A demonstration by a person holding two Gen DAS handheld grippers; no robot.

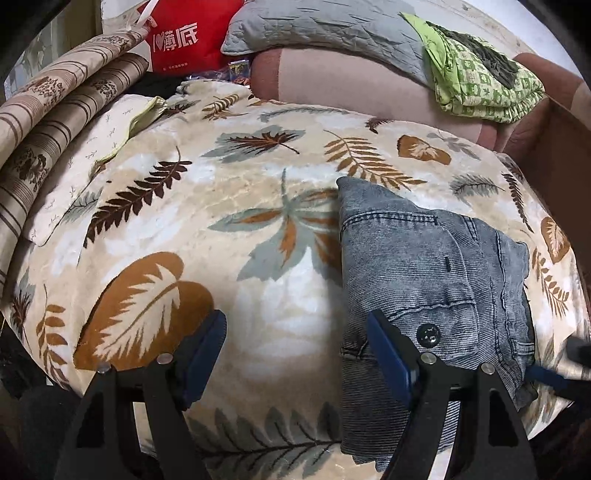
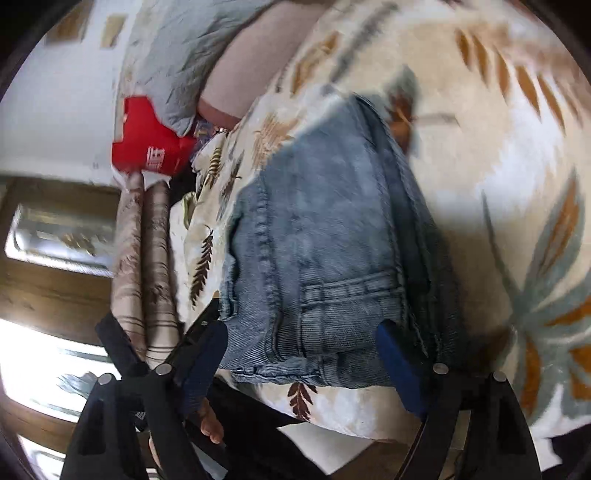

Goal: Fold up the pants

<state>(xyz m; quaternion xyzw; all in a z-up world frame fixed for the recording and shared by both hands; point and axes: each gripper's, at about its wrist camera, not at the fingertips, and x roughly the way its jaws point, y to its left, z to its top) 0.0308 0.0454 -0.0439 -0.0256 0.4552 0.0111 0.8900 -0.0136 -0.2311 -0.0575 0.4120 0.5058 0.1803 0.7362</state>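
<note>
The grey-blue denim pants (image 1: 424, 266) lie folded into a compact bundle on the leaf-patterned blanket (image 1: 229, 206), at the right of the left wrist view, with a black button showing near the front. My left gripper (image 1: 297, 350) is open and empty; its right finger (image 1: 388, 354) rests over the bundle's near-left edge. In the right wrist view the pants (image 2: 325, 251) fill the middle. My right gripper (image 2: 304, 365) is open, its fingers standing either side of the bundle's near end. Its tip shows blurred in the left wrist view (image 1: 554, 376).
A striped rolled quilt (image 1: 48, 122) and a cream pillow (image 1: 85, 173) lie at the left. A red bag (image 1: 177, 40), a grey pillow (image 1: 325, 33) and a green cloth (image 1: 476, 88) sit at the back on a pink cushion (image 1: 351, 85).
</note>
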